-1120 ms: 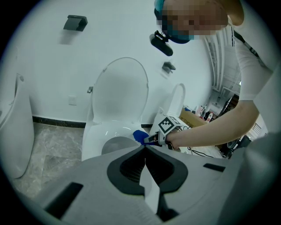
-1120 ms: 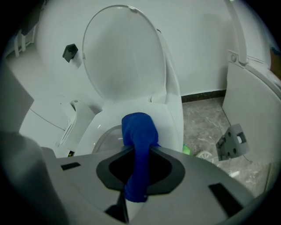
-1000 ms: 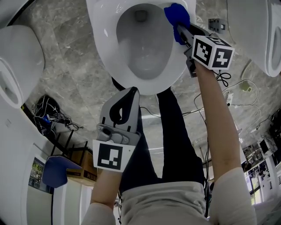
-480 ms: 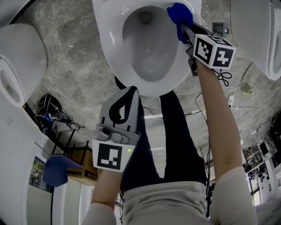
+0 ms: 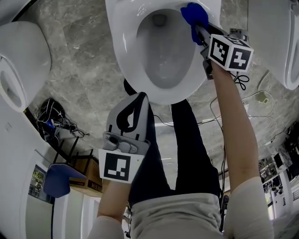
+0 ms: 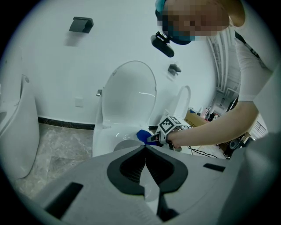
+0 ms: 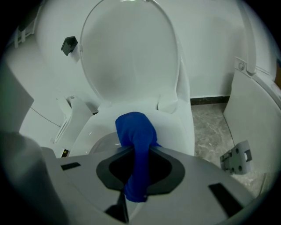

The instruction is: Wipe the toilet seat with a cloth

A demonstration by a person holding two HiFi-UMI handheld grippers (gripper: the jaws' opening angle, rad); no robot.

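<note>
The white toilet seat [image 5: 122, 44] rings the bowl at the top of the head view, and its lid [image 7: 127, 52] stands raised. A blue cloth [image 5: 194, 14] lies pressed on the seat's far right part beside the bowl. My right gripper [image 5: 200, 33] is shut on the blue cloth [image 7: 136, 132], which hangs down between its jaws over the seat [image 7: 173, 127]. My left gripper [image 5: 139, 100] hovers shut and empty in front of the toilet, apart from it. From the left gripper [image 6: 145, 151] view, the right gripper [image 6: 151, 139] and cloth [image 6: 143, 135] sit on the rim.
Other white fixtures flank the toilet at the left [image 5: 18, 70] and right [image 5: 275, 42]. Cables [image 5: 53, 123] lie tangled on the grey marble floor at the left, with more wires [image 5: 240, 84] at the right. A neighbouring toilet [image 7: 257, 114] stands close on the right.
The toilet has slid a little to the right in the head view. The right gripper with the cloth keeps to the same part of the seat. The left gripper has not moved.
</note>
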